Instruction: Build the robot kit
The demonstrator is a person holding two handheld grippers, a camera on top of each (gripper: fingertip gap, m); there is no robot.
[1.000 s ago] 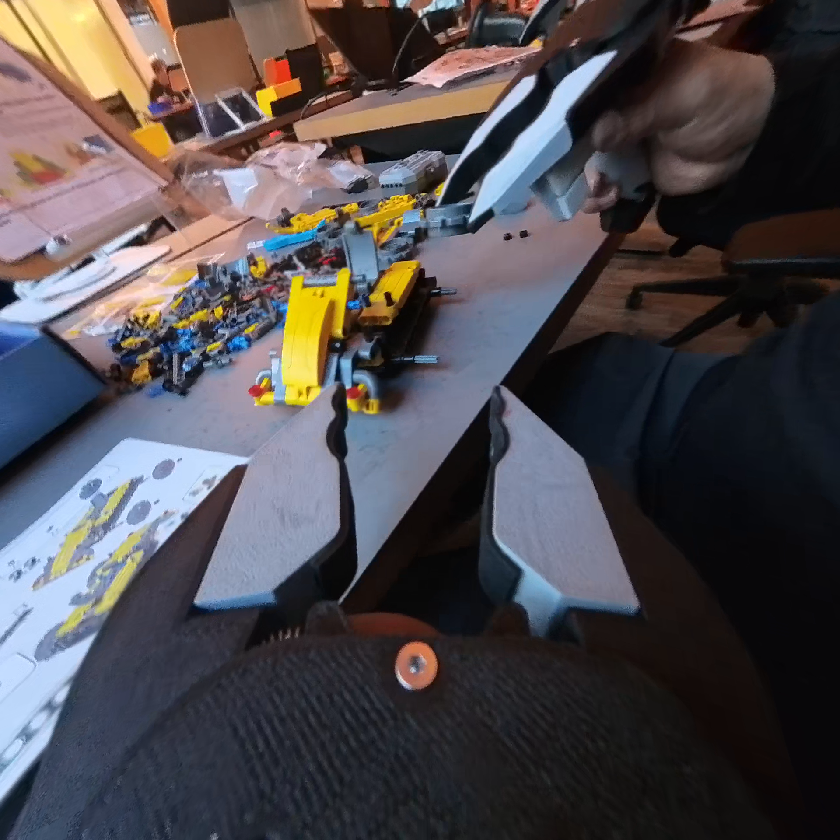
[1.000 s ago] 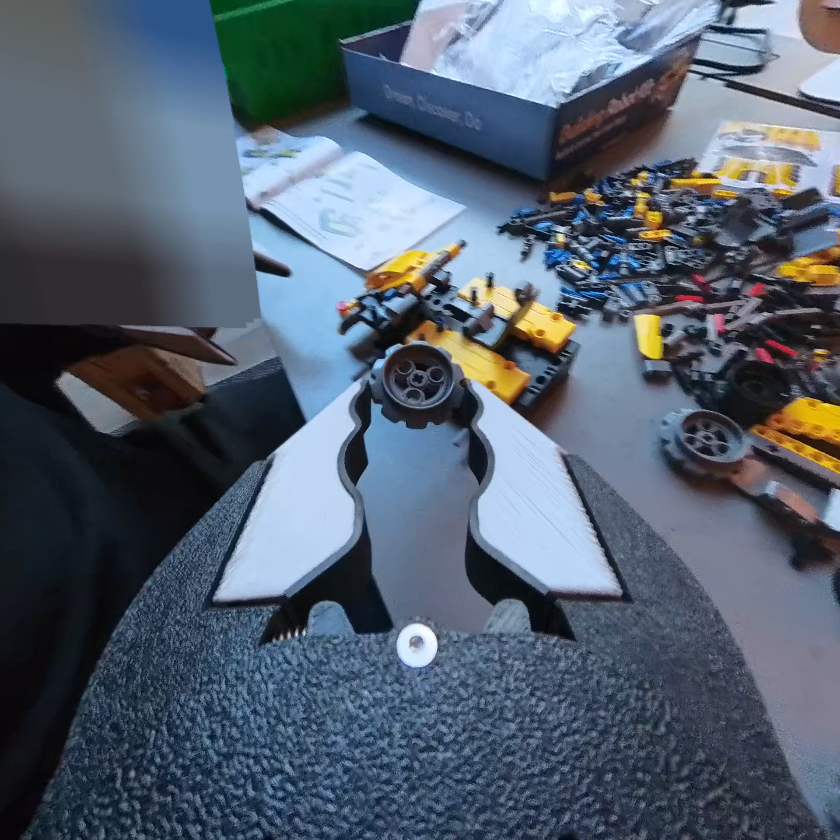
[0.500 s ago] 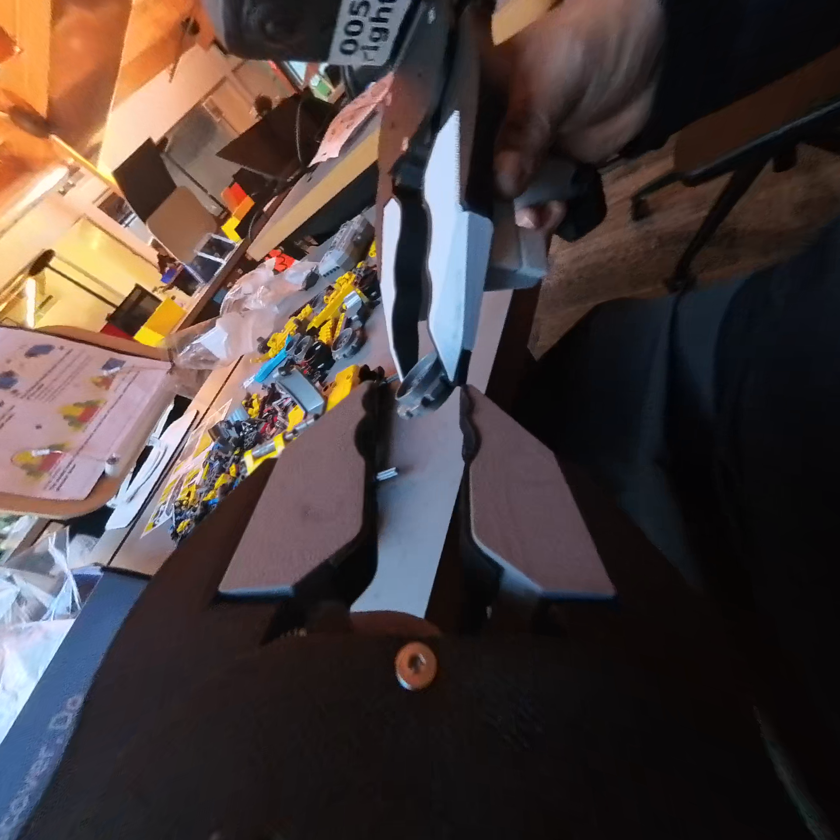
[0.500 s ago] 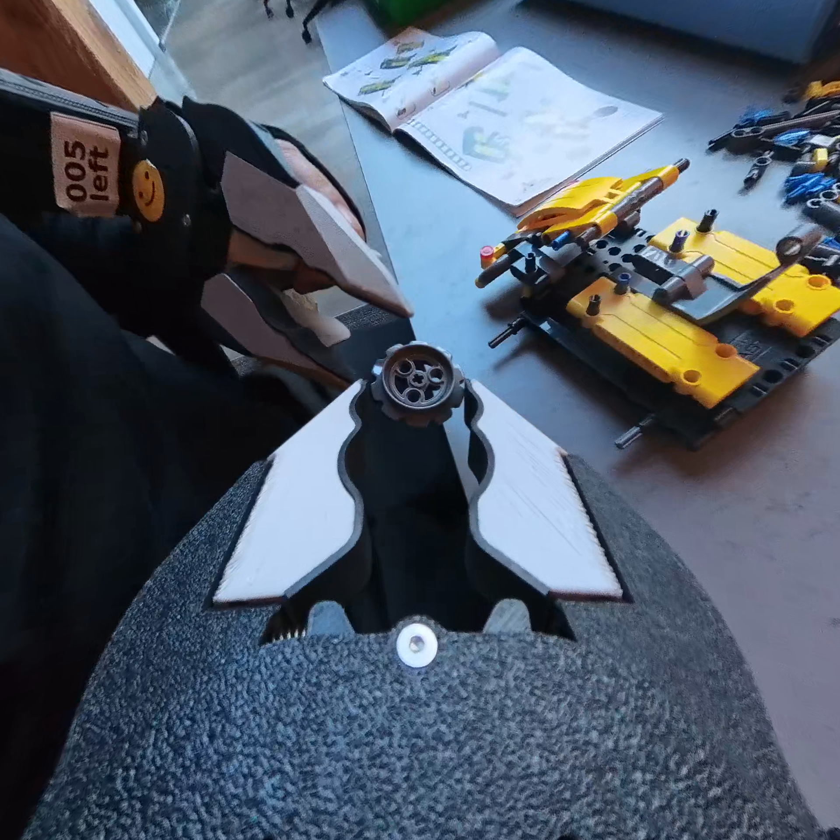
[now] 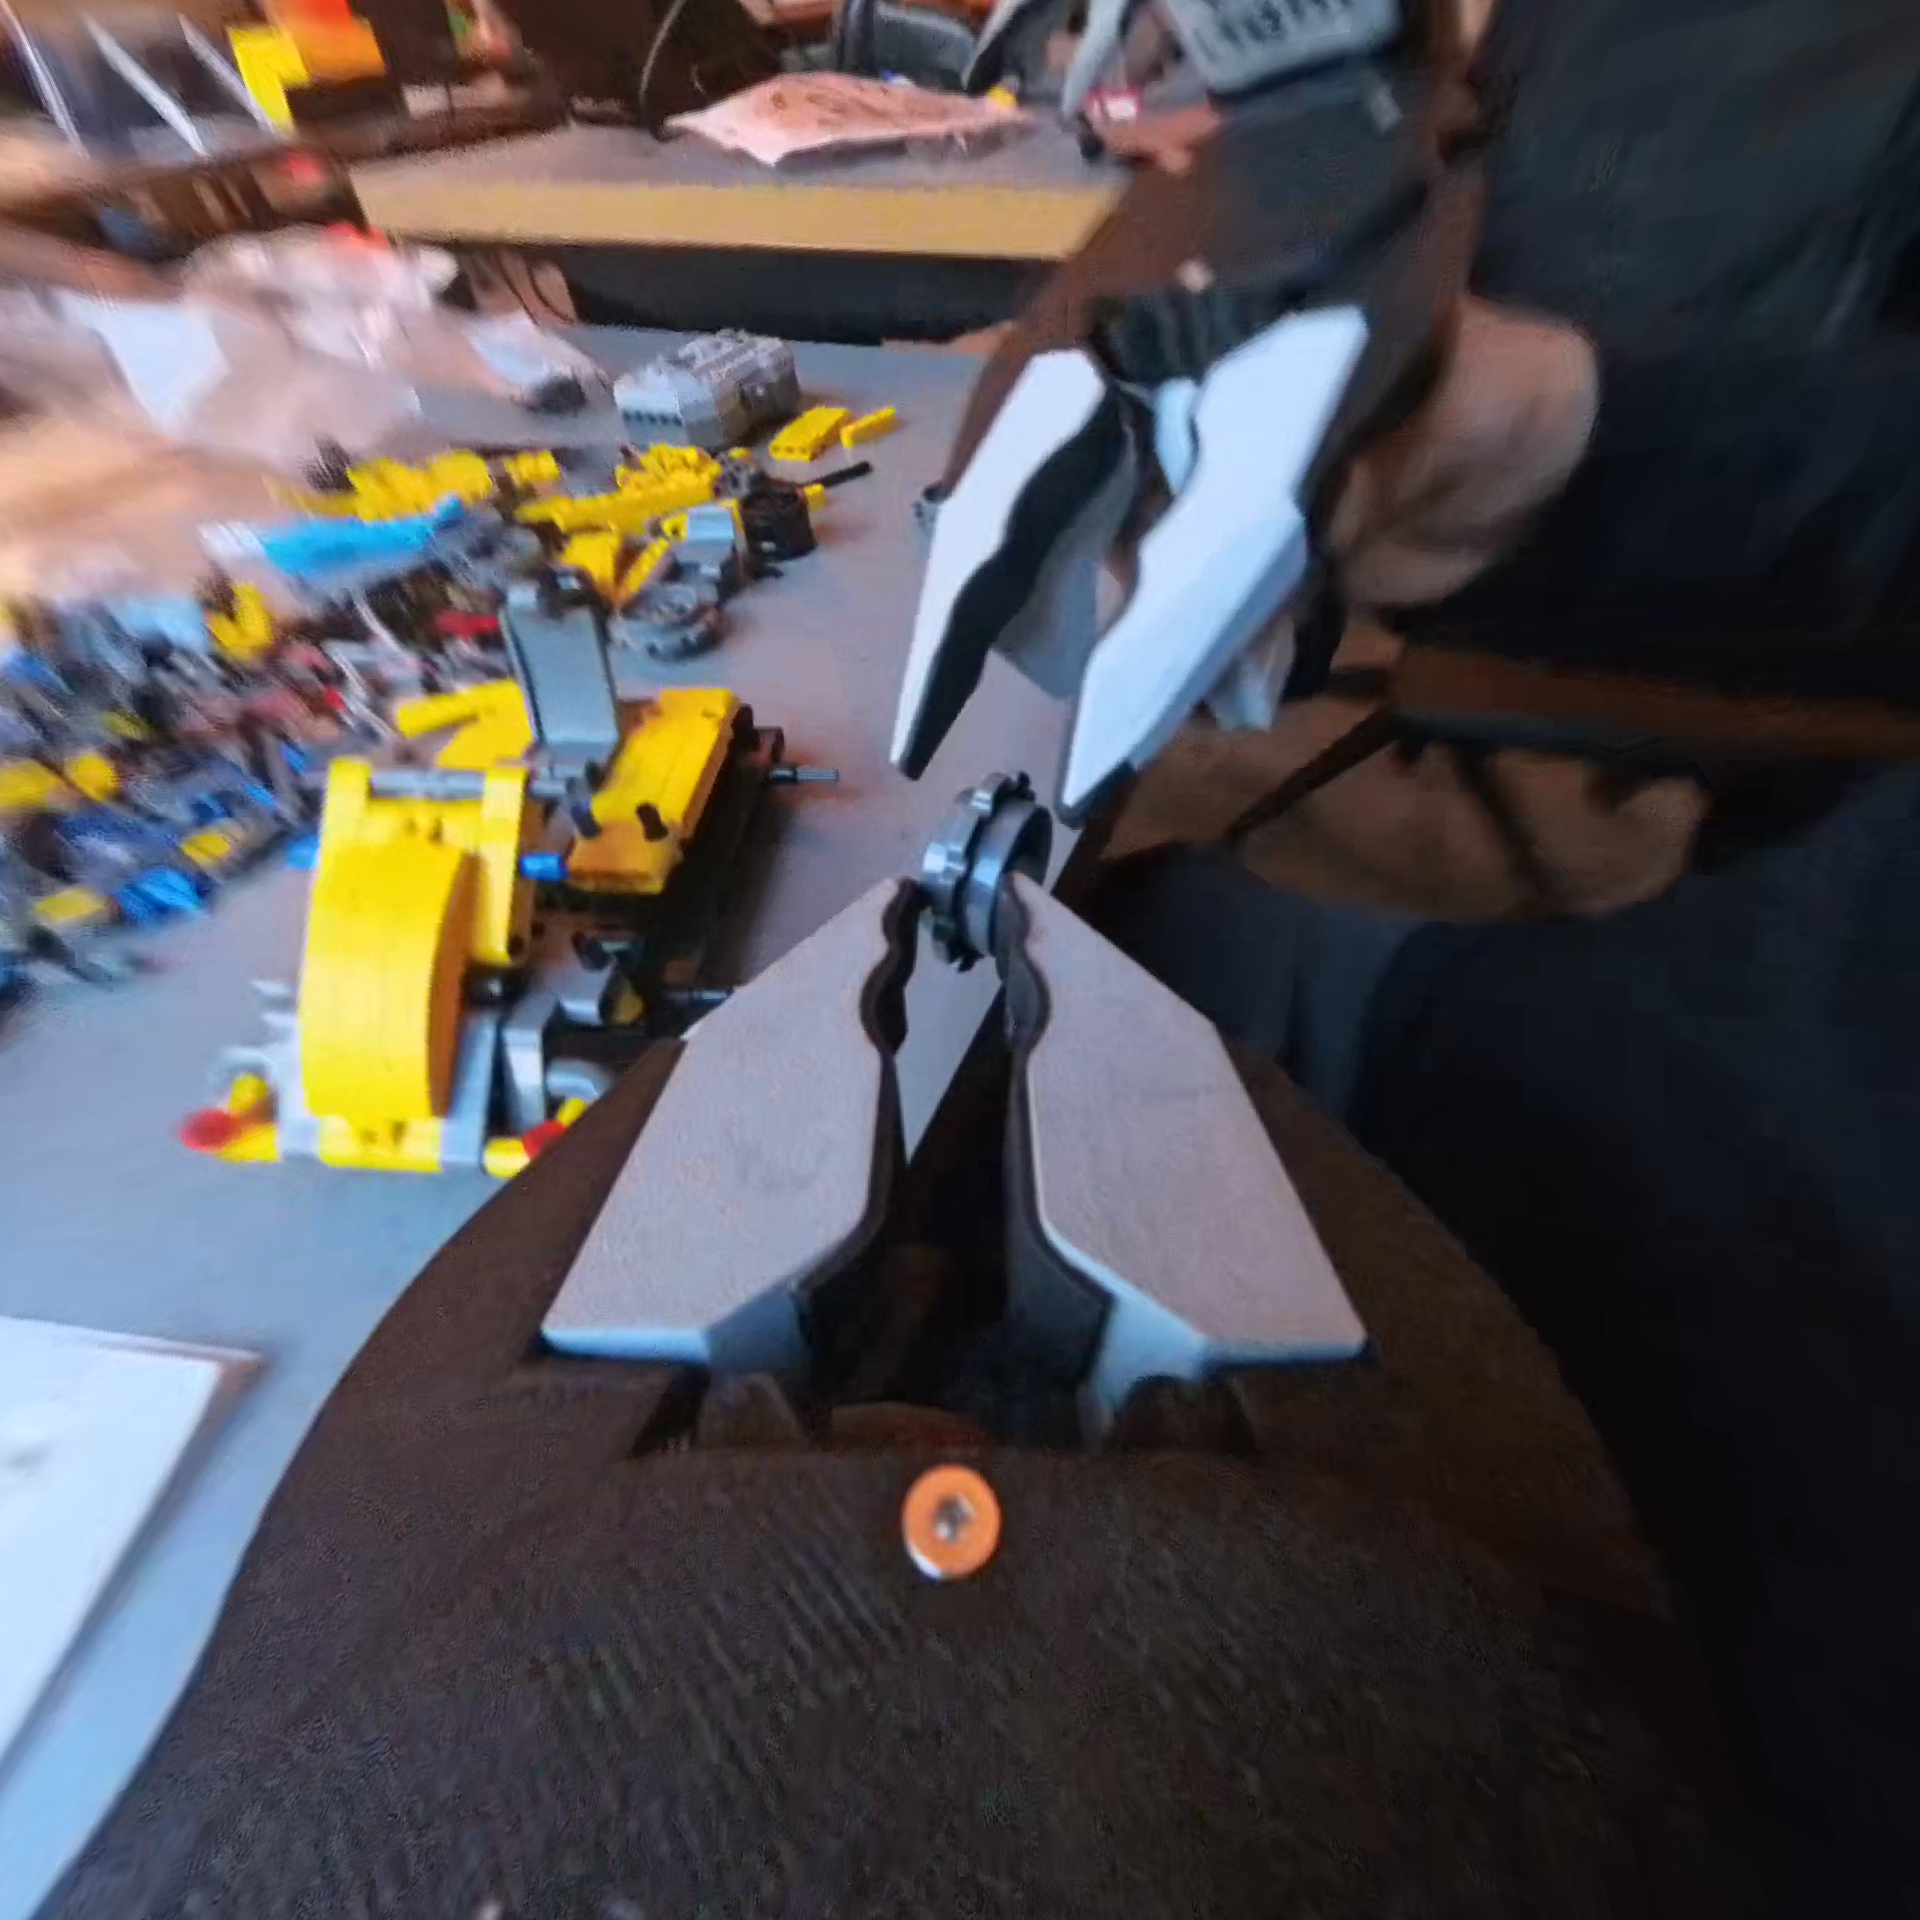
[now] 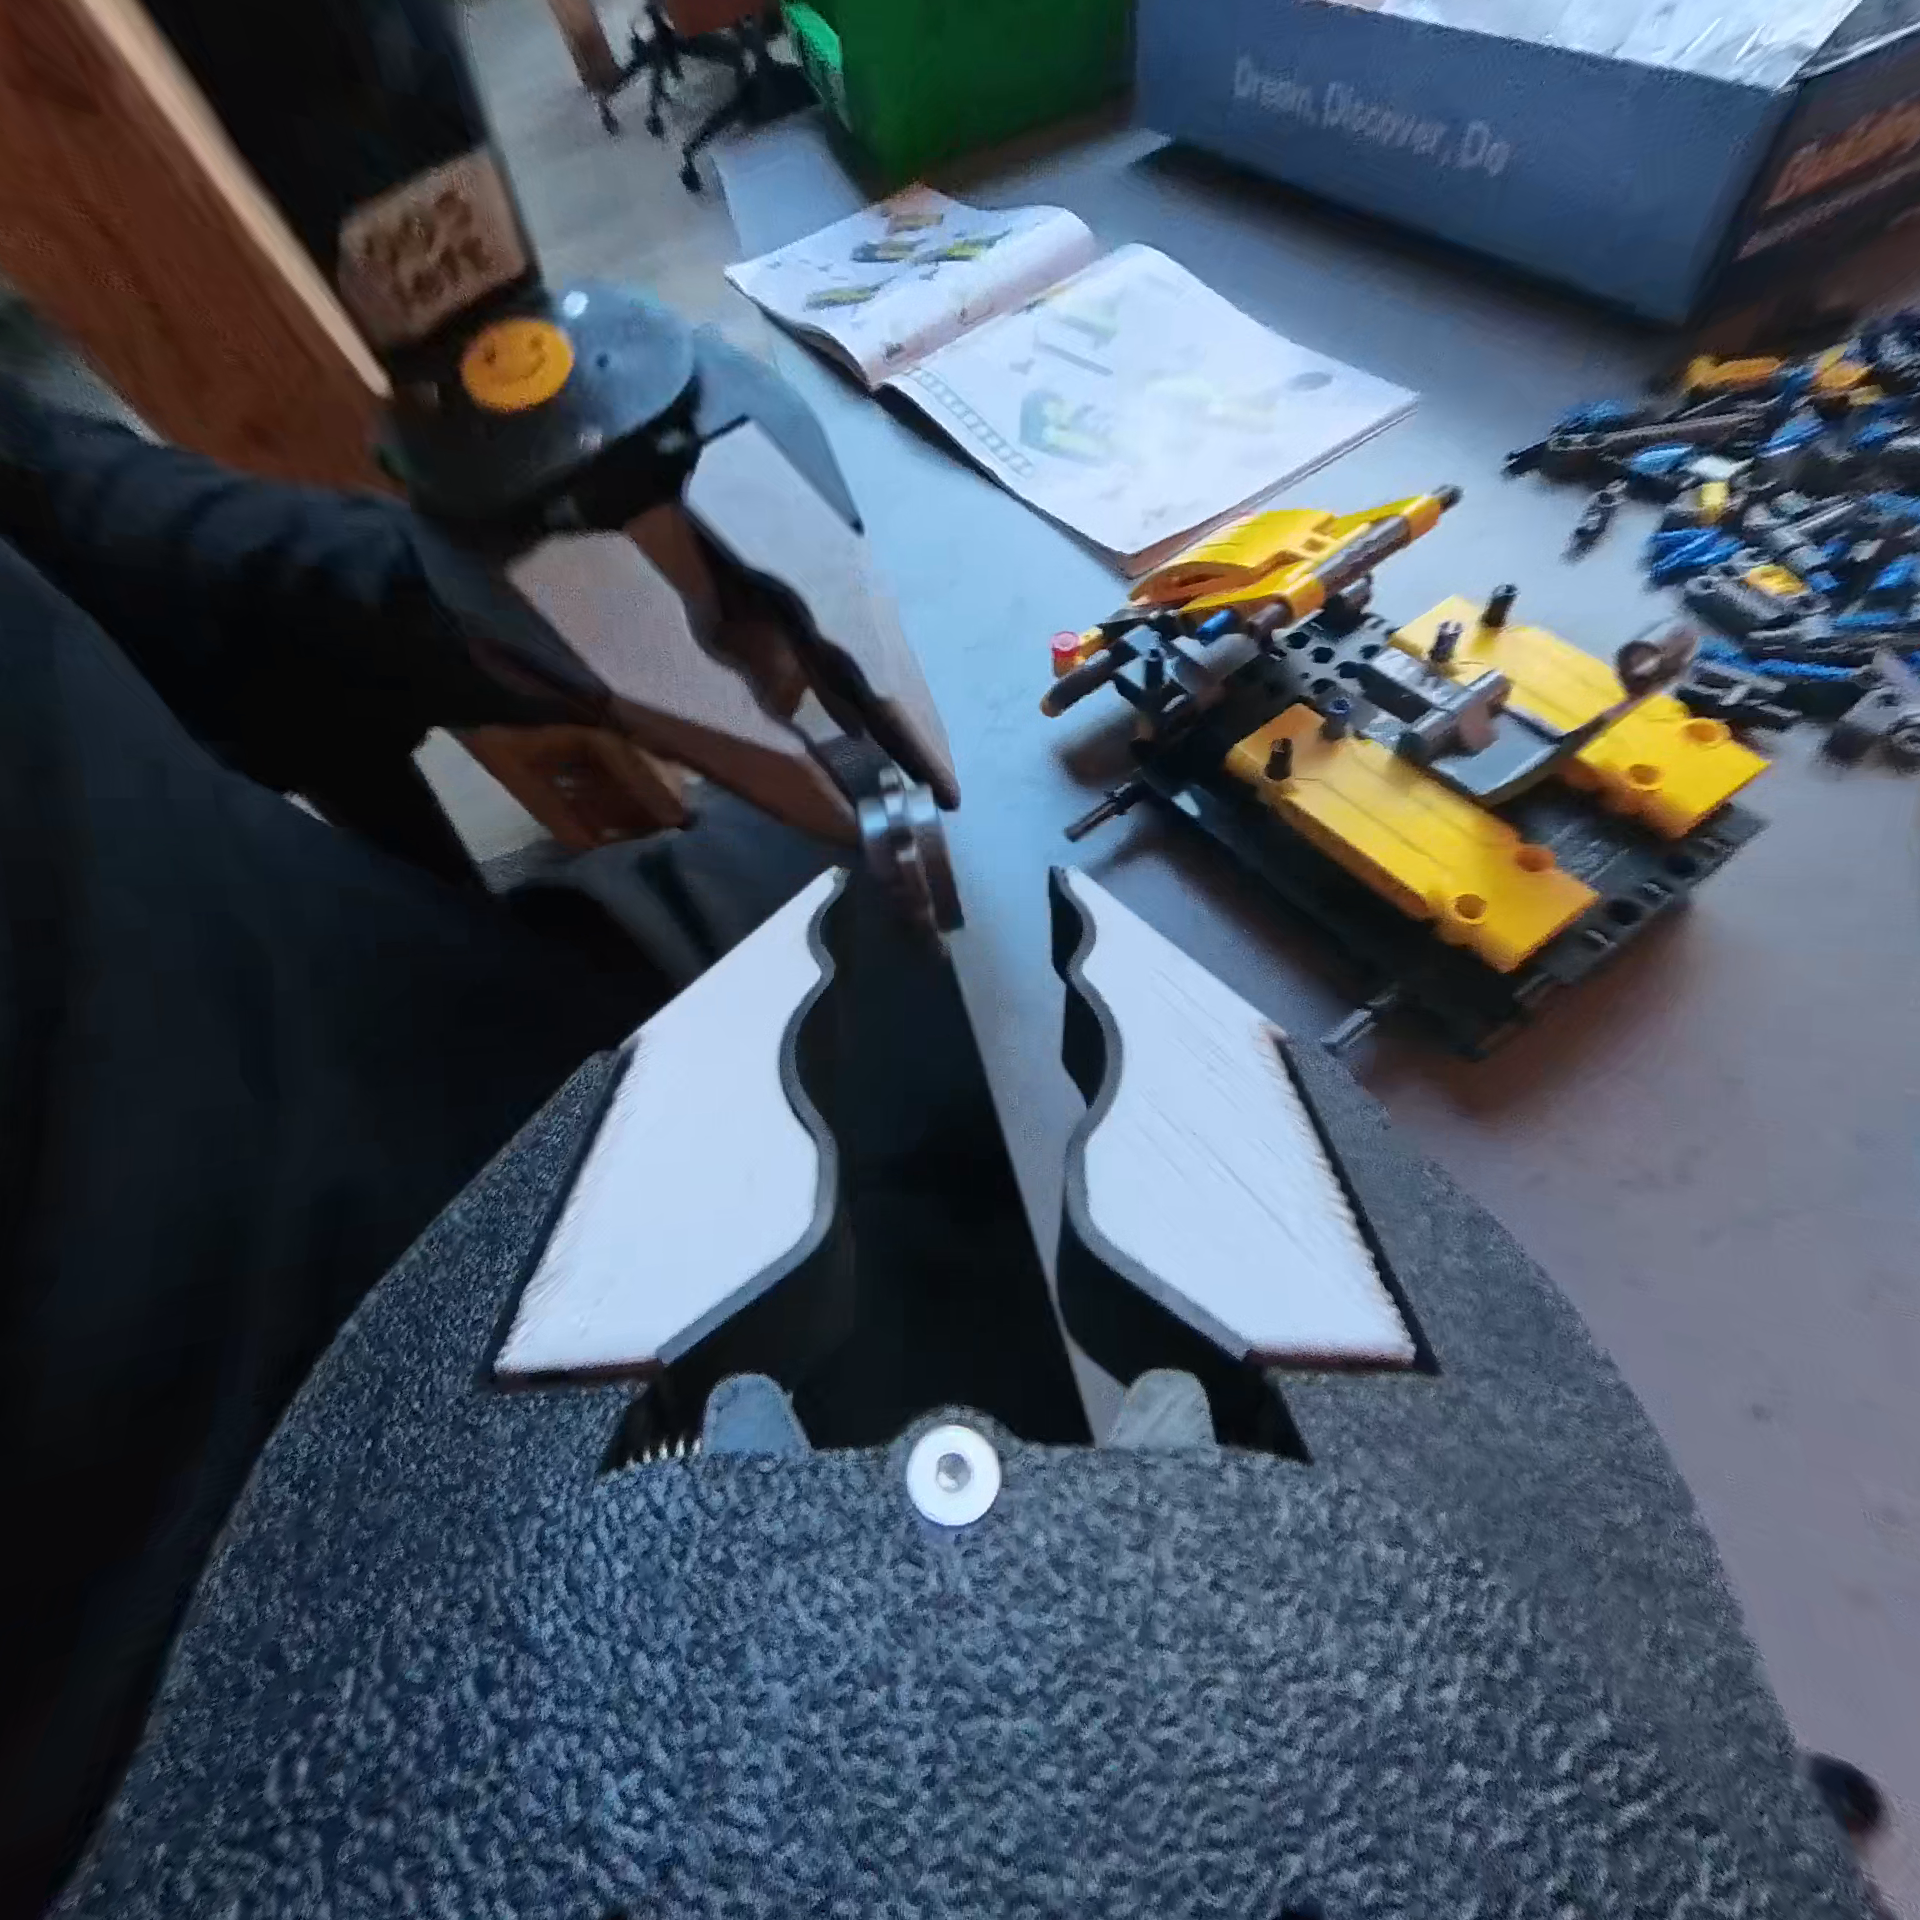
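My left gripper (image 5: 961,888) is shut on a small dark grey toothed wheel hub (image 5: 987,831), held edge-on just off the table's near edge. My right gripper (image 6: 945,876) is open and empty, its fingertips on either side of that hub (image 6: 909,847). In the left wrist view the right gripper (image 5: 992,790) hangs open just above the hub. In the right wrist view the left gripper (image 6: 899,816) comes in from the upper left and pinches the hub. A part-built yellow and black brick vehicle (image 5: 499,914) (image 6: 1403,790) lies on the grey table (image 5: 831,623) beside them.
A pile of loose blue, black and yellow parts (image 5: 156,727) (image 6: 1766,540) lies beyond the vehicle. An open instruction booklet (image 6: 1070,364) and a blue box (image 6: 1455,135) with plastic bags sit farther back. A person's dark clothing fills the space off the table edge. Only a small space, under 4 cm, lies between the two pairs of fingers.
The hub has passed from my right gripper to my left. The left gripper closed on it and the right gripper opened and drew back slightly.
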